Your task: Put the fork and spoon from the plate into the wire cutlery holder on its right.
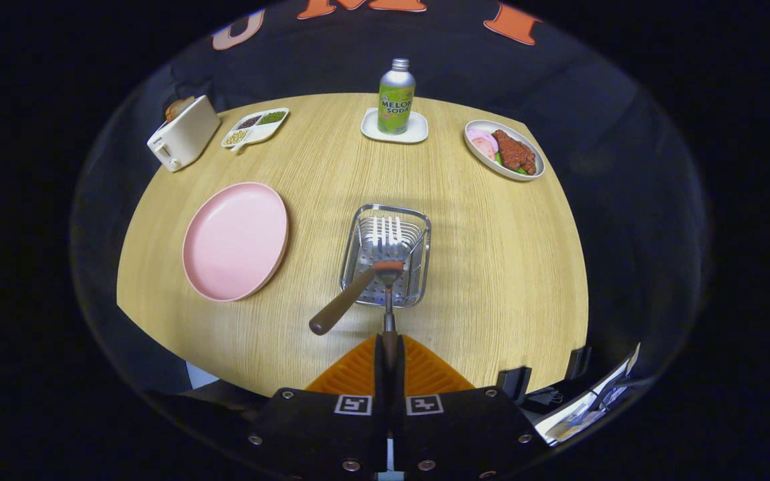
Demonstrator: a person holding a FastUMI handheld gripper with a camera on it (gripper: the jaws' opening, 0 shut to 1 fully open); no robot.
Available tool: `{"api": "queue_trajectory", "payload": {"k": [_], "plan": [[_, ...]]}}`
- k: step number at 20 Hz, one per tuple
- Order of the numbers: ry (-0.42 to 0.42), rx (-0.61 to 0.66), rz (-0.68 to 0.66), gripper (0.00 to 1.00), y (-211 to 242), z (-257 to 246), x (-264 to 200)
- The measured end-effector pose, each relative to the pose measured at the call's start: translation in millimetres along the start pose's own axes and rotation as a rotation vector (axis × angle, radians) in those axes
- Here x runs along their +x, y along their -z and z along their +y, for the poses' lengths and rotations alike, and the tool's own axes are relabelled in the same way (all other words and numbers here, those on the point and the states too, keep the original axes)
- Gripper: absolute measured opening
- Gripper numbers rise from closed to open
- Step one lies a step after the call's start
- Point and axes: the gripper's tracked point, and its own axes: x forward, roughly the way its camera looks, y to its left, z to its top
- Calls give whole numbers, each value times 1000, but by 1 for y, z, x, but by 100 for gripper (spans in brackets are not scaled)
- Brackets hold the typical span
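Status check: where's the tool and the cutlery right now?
Tool shut on a utensil handle, over the wire holder. Brown-handled piece already leaning inside. Pink plate bare. Nothing blocking.

Pale wood-grain table (492, 267) under even overhead light, soft glare near far edge. Black cloth wall (331, 60) behind. Dark surround beyond table edges, floor unclear.
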Motion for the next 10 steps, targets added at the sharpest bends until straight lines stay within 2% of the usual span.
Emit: {"api": "queue_trajectory", "payload": {"k": [3,10], "plan": [[7,-3,2,4,-2,0,2],[7,41,-70,12,-23,-4,-1]]}}
